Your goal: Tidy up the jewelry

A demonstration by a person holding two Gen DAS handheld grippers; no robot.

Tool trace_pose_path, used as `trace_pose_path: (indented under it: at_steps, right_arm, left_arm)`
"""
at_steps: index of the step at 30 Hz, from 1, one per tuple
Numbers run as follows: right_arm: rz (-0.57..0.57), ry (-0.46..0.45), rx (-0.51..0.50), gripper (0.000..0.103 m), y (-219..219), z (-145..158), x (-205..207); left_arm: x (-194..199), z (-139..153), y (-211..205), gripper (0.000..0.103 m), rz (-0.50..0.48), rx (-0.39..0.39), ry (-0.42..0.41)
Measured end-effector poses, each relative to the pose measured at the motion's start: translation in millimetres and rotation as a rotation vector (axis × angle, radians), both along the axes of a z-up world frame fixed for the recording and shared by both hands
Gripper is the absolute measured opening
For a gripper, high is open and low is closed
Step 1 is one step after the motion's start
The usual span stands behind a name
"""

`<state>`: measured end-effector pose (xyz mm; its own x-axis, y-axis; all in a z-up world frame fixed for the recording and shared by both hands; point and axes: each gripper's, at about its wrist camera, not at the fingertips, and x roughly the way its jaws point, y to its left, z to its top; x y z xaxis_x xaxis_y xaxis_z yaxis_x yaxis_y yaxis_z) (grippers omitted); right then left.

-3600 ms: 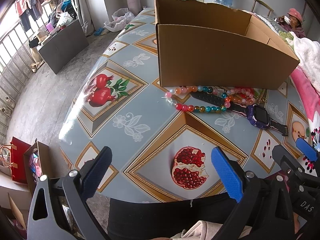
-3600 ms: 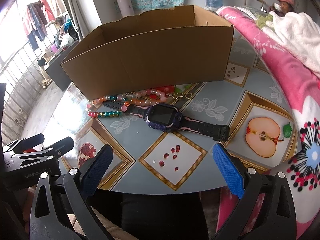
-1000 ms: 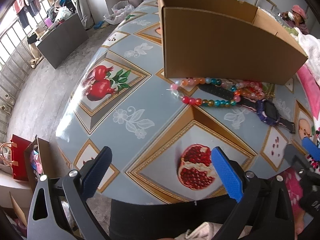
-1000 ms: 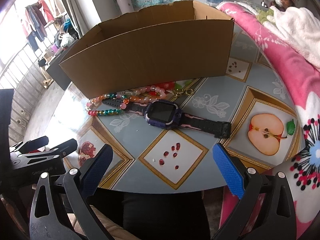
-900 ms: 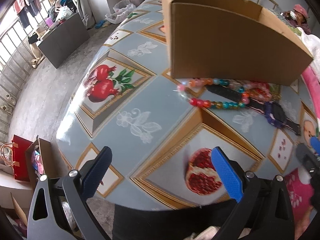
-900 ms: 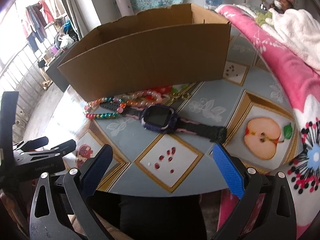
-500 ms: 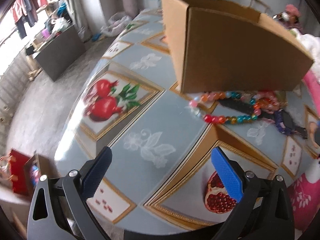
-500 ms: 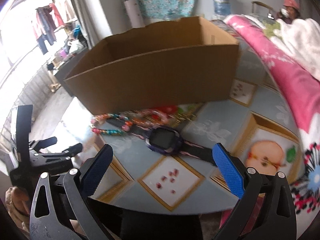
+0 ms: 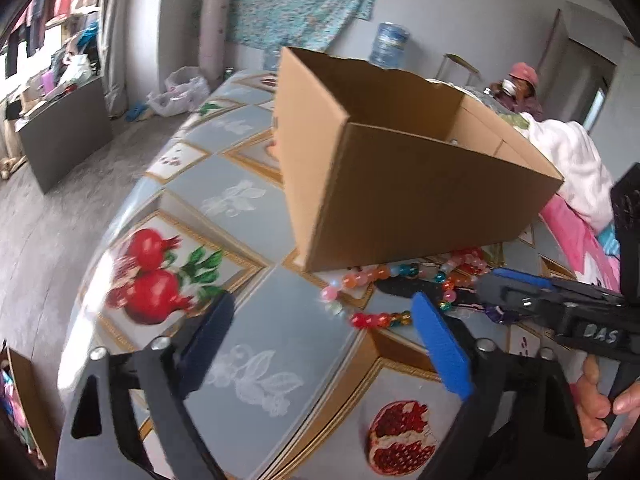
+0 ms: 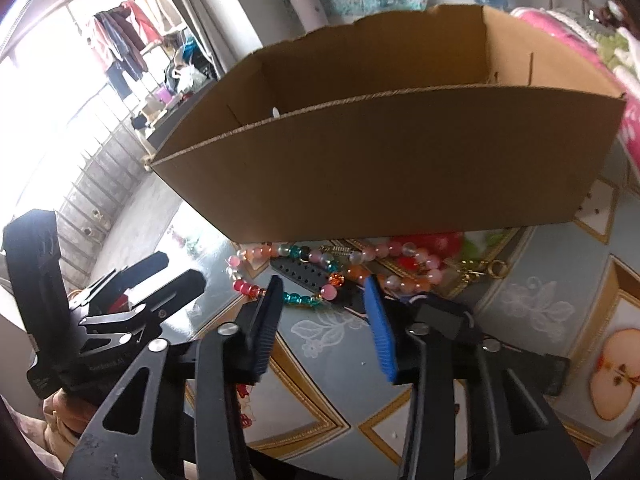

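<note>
Where box wall meets table: bead string (image 10: 304, 276), pink-orange-teal-red, looped.

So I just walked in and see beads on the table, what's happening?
A person holds a gripper in each hand at a table. The right gripper, open, is low over the bead string and watch strap in front of the cardboard box. The left gripper is open, holding nothing. Nothing is picked up yet.
</note>
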<state>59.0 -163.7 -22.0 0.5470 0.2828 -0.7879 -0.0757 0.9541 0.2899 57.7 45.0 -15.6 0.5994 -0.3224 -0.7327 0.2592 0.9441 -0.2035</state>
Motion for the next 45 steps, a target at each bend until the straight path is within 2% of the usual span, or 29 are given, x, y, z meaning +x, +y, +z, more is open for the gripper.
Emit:
trace_pose_path:
  at_steps: [8, 12, 18, 24, 25, 27, 30, 36, 42, 45]
  right_arm:
    - [0.009, 0.021, -0.069, 0.028, 11.4, -3.8, 13.6]
    - [0.029, 0.018, -0.113, 0.022, 21.8, -6.8, 19.0]
    - [0.037, 0.047, -0.164, 0.020, 30.0, -14.6, 30.2]
    - [0.032, 0.047, -0.196, 0.013, 37.2, -18.6, 35.8]
    - [0.033, 0.046, -0.189, 0.010, 36.9, -18.5, 36.2]
    - [0.033, 0.039, -0.182, 0.008, 36.9, -17.1, 37.0]
    - [0.036, 0.018, -0.182, 0.008, 36.1, -13.2, 35.2]
    - [0.046, -0.031, -0.170, 0.007, 40.8, -0.8, 29.5]
    - [0.069, -0.107, -0.159, 0.007, 36.3, 20.9, 9.2]
    - [0.082, -0.152, -0.138, 0.007, 33.2, 39.0, -4.9]
  left_arm:
    - [16.1, -18.8, -11.0, 0.039, -0.023, 0.012, 0.054]
    - [19.6, -23.9, -9.8, 0.028, -0.029, 0.007, 0.079]
    - [21.0, -24.1, -12.1, 0.027, -0.042, 0.015, 0.072]
    - [20.6, -24.4, -19.6, 0.026, -0.051, 0.051, 0.045]
    - [19.7, -24.7, -21.9, 0.024, -0.050, 0.067, 0.037]
    - [17.8, -26.2, -27.8, 0.010, -0.056, 0.098, 0.018]
    - [15.0, -26.8, -31.0, 0.009, -0.066, 0.099, 0.004]
    - [8.0, -14.6, -21.3, 0.009, -0.067, 0.038, -0.012]
    - [-7.2, 15.6, -13.6, 0.009, -0.063, -0.017, -0.054]
    - [-18.1, 41.4, -9.5, 0.009, -0.063, -0.046, -0.094]
